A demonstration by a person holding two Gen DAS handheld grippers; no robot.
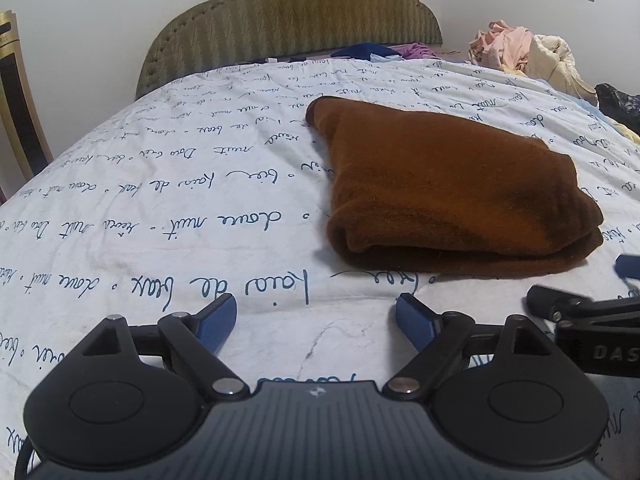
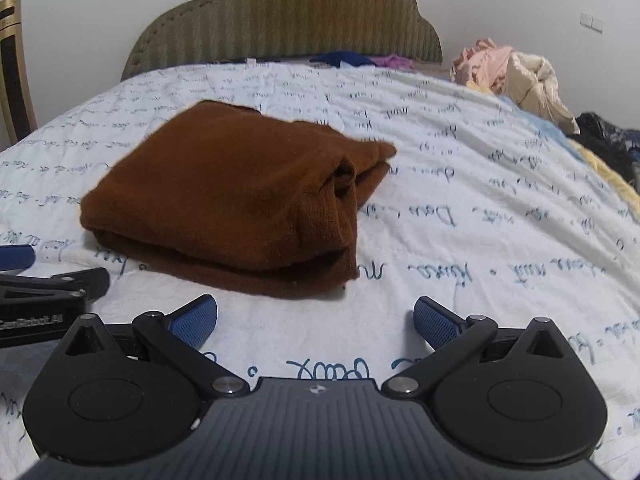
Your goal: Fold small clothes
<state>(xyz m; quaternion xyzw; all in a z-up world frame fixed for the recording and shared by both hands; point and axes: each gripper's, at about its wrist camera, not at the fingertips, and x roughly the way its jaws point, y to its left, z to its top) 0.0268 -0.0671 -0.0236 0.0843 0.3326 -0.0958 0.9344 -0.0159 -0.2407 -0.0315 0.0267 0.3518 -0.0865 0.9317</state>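
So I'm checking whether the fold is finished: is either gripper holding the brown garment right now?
No, the left gripper and right gripper both stand open over the bedspread, short of the folded brown garment.

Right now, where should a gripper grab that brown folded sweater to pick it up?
Probably the thick rolled edge nearest the grippers. The brown sweater lies folded flat on the quilt, and that near edge stacks its layers into one rounded lip. Come in low from the near side, one finger over it and one sliding under. Both the left gripper and right gripper are open and empty.
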